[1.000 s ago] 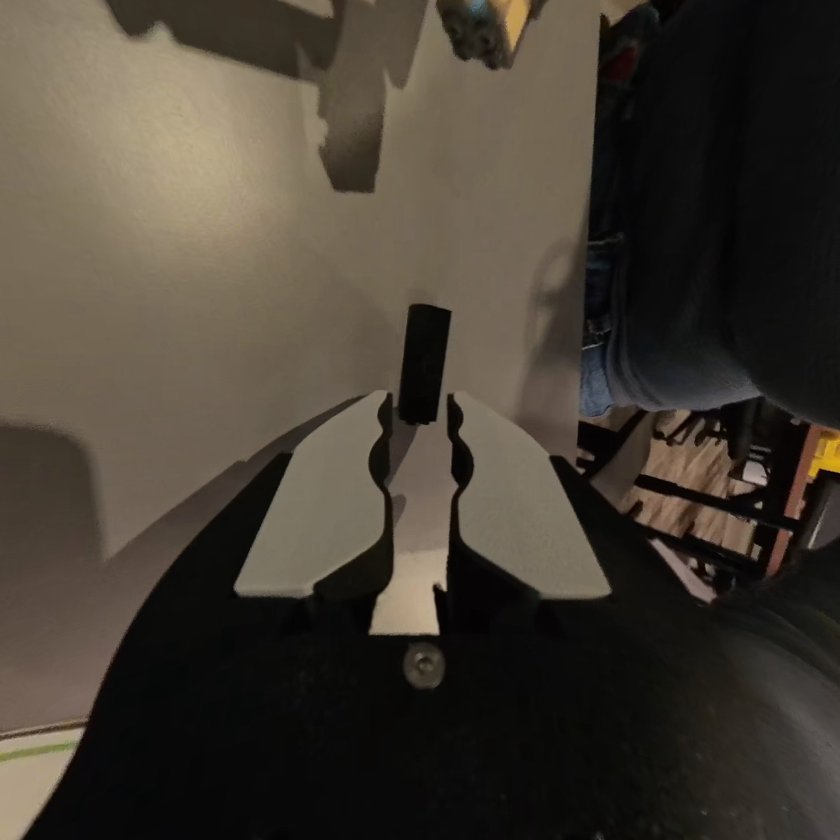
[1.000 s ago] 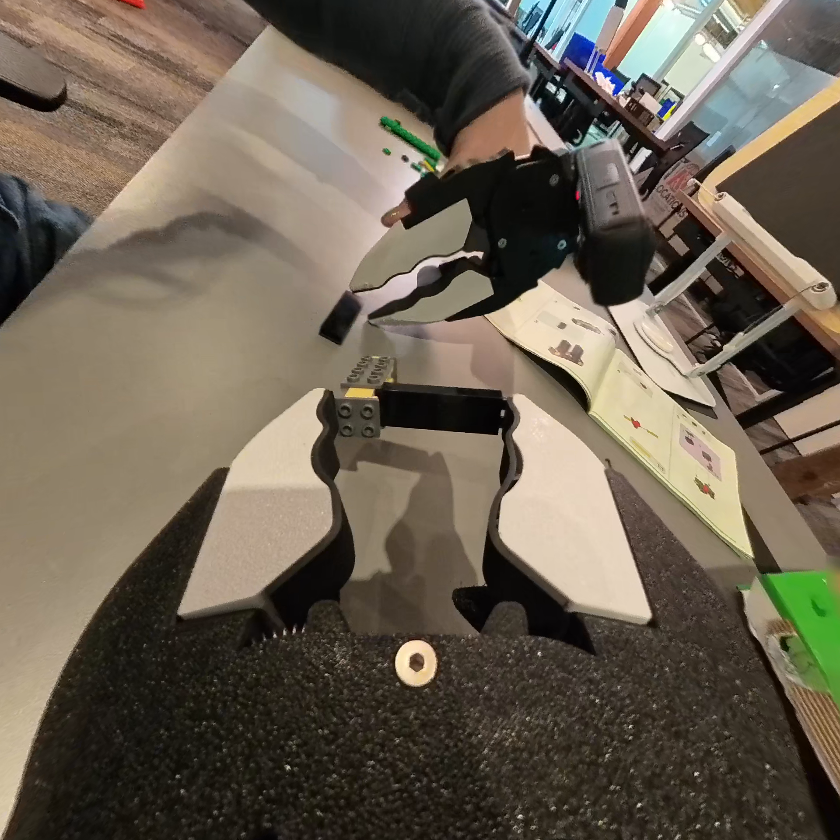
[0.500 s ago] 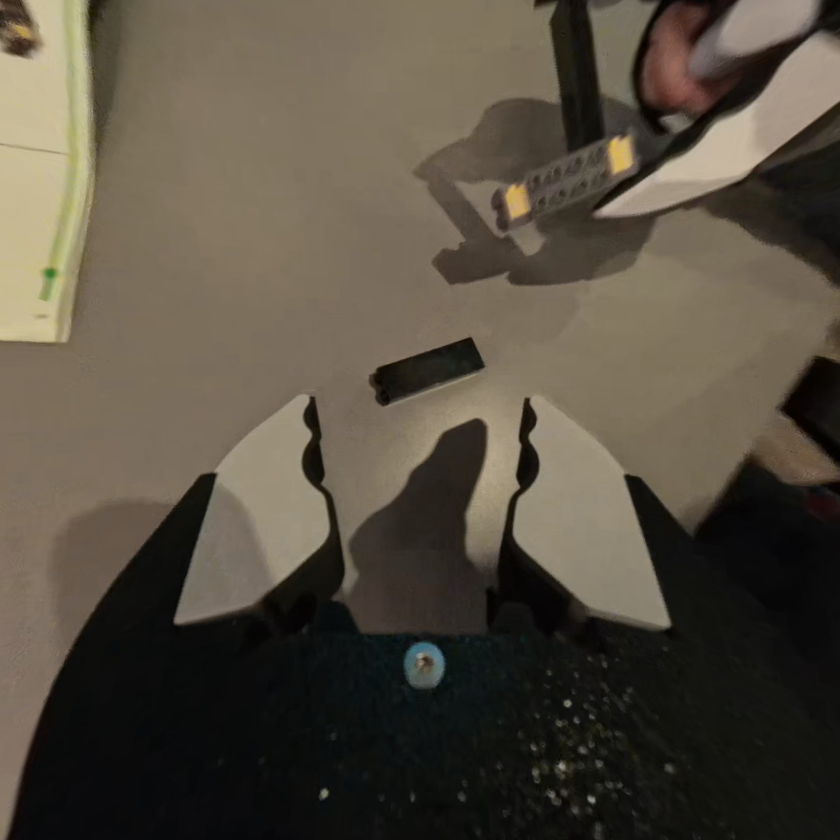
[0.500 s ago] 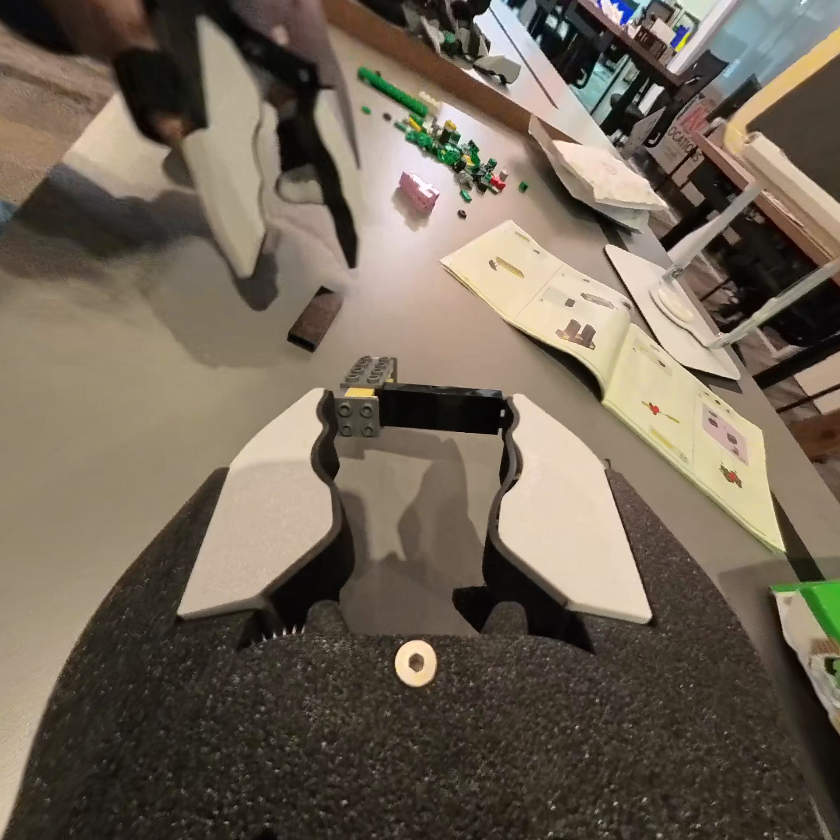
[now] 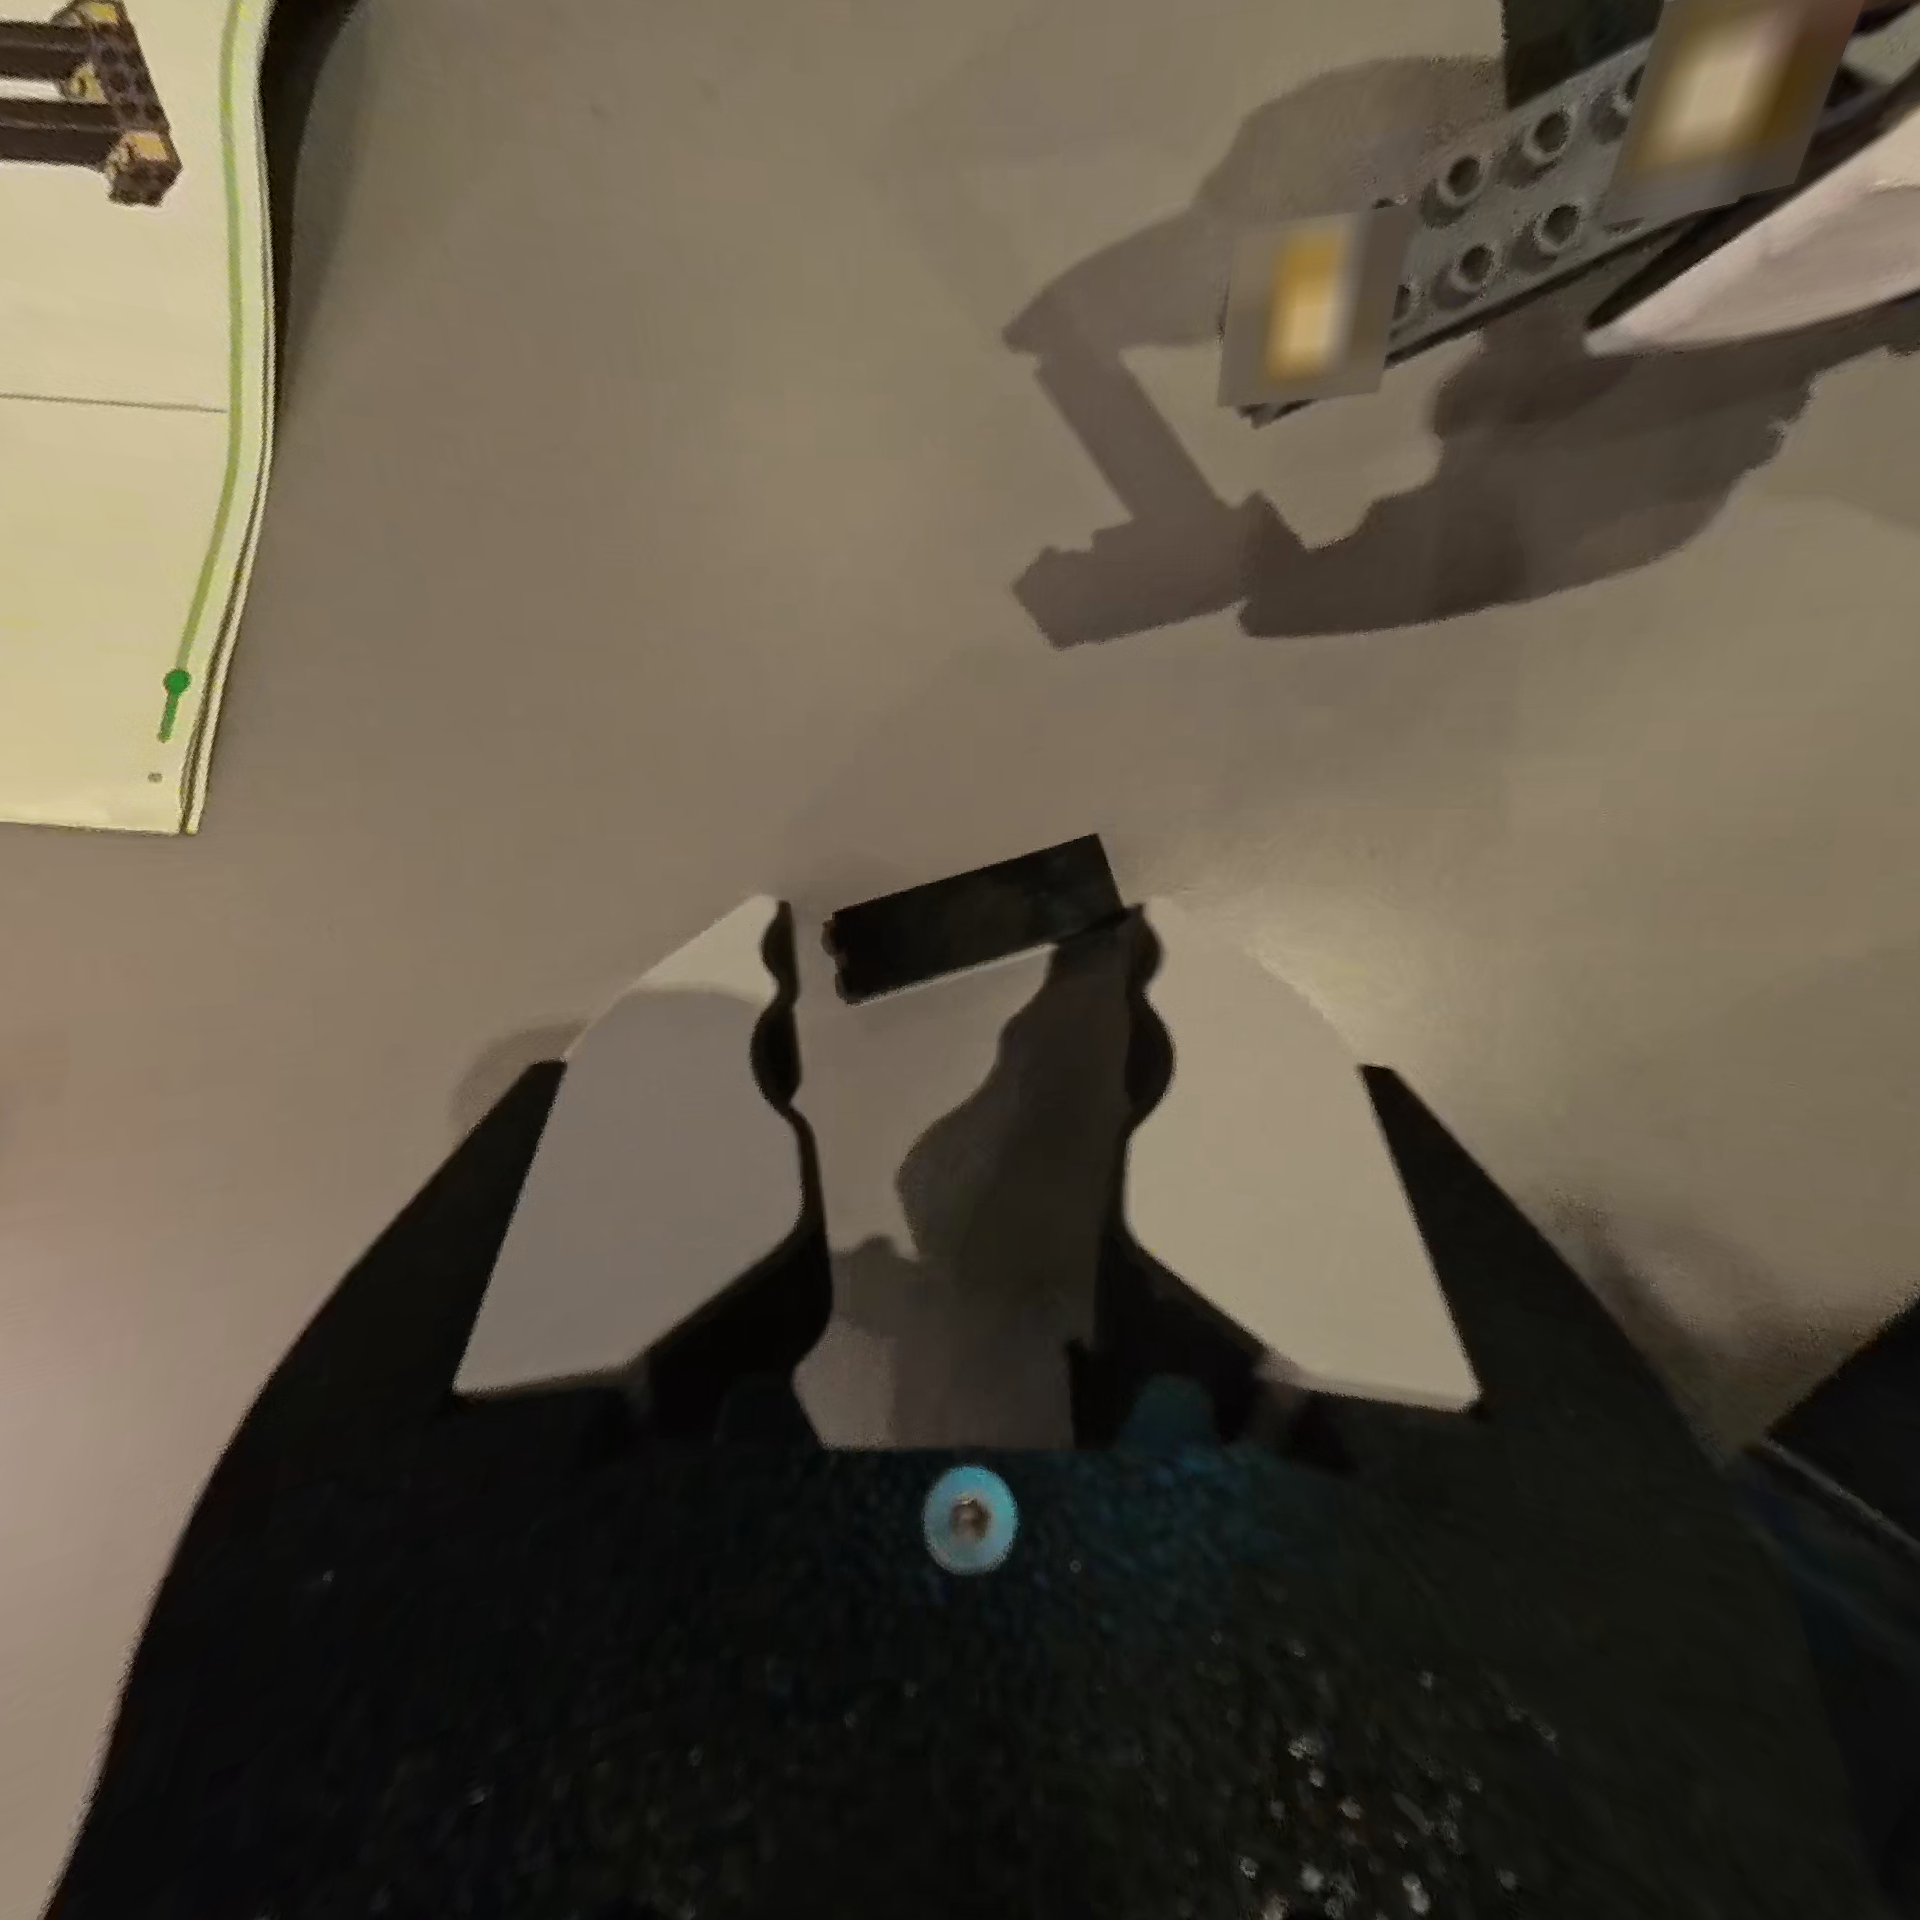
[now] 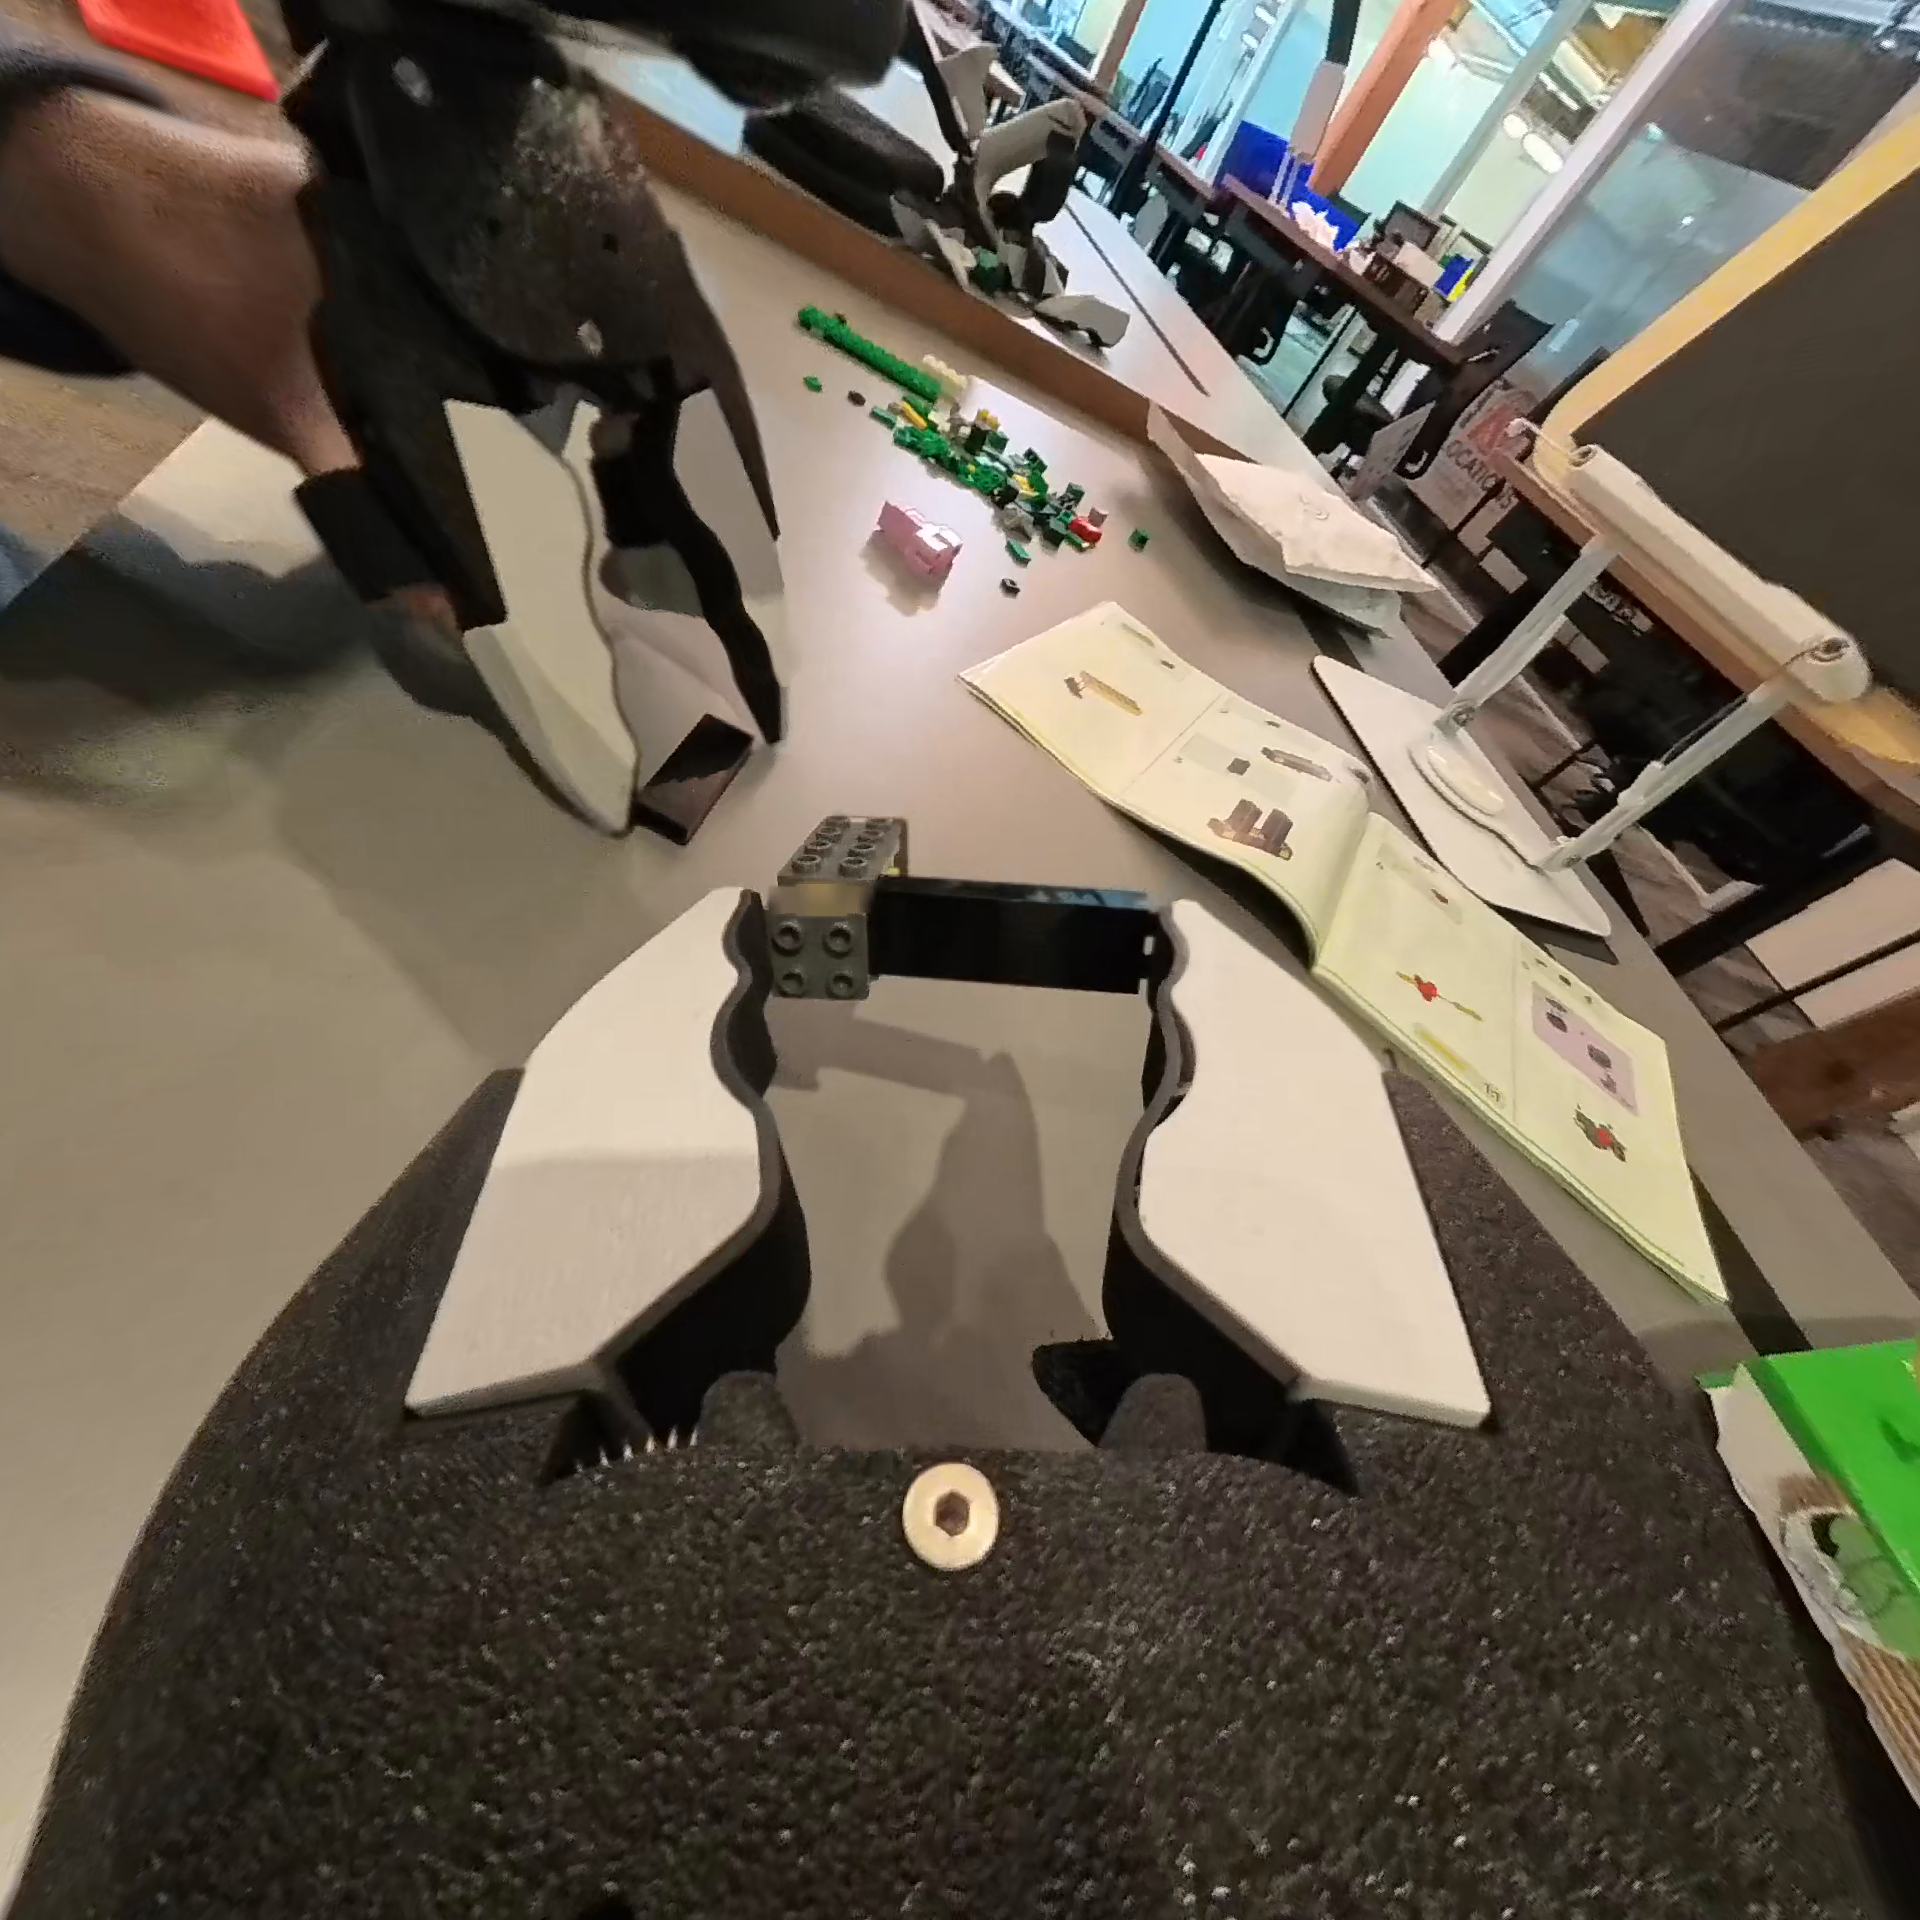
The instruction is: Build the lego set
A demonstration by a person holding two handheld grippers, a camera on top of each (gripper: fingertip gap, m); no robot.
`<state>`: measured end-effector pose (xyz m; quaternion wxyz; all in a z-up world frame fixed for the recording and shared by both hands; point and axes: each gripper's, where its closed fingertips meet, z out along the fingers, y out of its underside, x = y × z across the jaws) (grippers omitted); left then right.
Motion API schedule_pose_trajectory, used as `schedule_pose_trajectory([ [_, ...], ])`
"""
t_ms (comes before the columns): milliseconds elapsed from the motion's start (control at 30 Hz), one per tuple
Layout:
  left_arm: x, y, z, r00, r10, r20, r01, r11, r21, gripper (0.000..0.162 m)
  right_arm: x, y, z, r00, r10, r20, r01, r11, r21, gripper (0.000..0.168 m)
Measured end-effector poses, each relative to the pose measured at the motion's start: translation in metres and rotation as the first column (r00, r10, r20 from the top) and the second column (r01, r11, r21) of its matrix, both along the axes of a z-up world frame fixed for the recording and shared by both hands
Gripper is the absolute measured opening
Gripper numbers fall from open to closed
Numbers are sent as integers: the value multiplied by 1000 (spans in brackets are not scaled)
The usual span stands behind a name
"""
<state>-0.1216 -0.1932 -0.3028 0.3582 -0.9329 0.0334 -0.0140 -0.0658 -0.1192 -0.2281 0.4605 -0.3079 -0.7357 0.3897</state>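
Left gripper spread open around black brick; right gripper clamped on grey-and-black assembly.

Looked light, rigid, glossy, likely slippery; best pinched across long flat sides, squarely, near mid-length.

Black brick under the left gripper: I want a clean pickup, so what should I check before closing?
1. Left gripper open: ok, jaws stand apart.
2. Black brick between the fingertips: ok, though it lies skewed, one end past the right finger's tip.
3. Brick flat on the table: ok.
4. Fingers low enough to grip: cannot tell; in the right wrist view the tips look at table level beside the brick.
5. Right gripper holds the assembly: ok, clamped across its ends.
6. Assembly clear of the pickup: ok, apart from the brick.
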Motion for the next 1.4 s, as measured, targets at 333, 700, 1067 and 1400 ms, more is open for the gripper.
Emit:
schedule_pose_trajectory([
  [333,15,11,56,920,-387,63,334,857,391,53,18,-10,3,985,161,66,-150,977,-152,69],
  [700,28,9,93,775,-624,-97,550,592,589,53,24,-2,-28,954,139,267,-118,989,-94,69],
  [1067,47,24,82,720,-694,2,557,580,595,53,33,0,-60,864,210,457,-139,973,-183,70],
  [1400,64,25,115,701,-688,-189,572,383,725,52,38,-14,21,882,371,292,-84,732,-676,62],
])
